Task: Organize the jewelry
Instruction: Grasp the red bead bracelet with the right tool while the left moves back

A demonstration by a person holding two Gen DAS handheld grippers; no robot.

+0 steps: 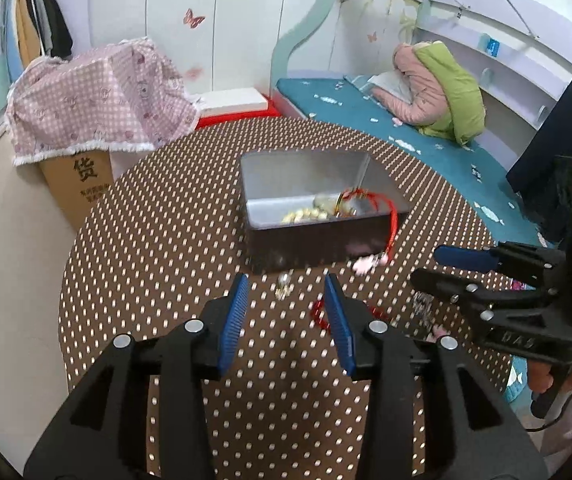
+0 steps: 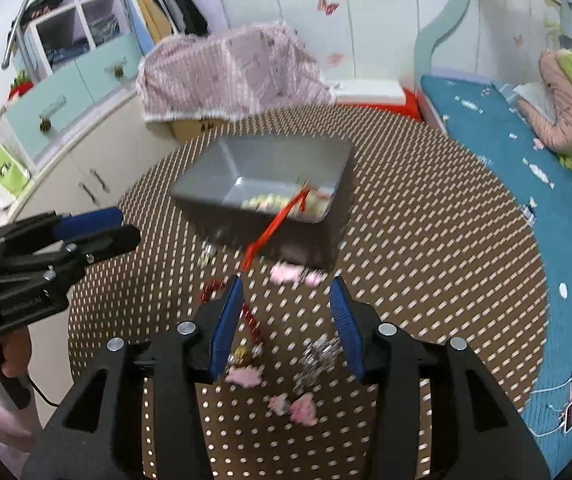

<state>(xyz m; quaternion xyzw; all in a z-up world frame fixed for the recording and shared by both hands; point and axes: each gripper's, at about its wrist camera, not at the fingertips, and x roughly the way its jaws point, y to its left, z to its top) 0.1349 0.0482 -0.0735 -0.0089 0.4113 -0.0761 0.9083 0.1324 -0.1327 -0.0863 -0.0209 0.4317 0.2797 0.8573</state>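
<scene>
Cardboard box [image 1: 76, 188], left of the left wrist frame under a pink cloth: large printed Chinese character "货"; smaller lines beneath, too small to read.
Right gripper [image 1: 443, 270], right edge of same frame: raised letters on its body, seemingly "DAS", faint.
No other legible text.

Blurred beyond telling — the silver cluster [image 2: 319, 354] and pink pieces [image 2: 299, 408].

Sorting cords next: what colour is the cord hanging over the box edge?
Red cord, clearest in the left wrist view.
</scene>
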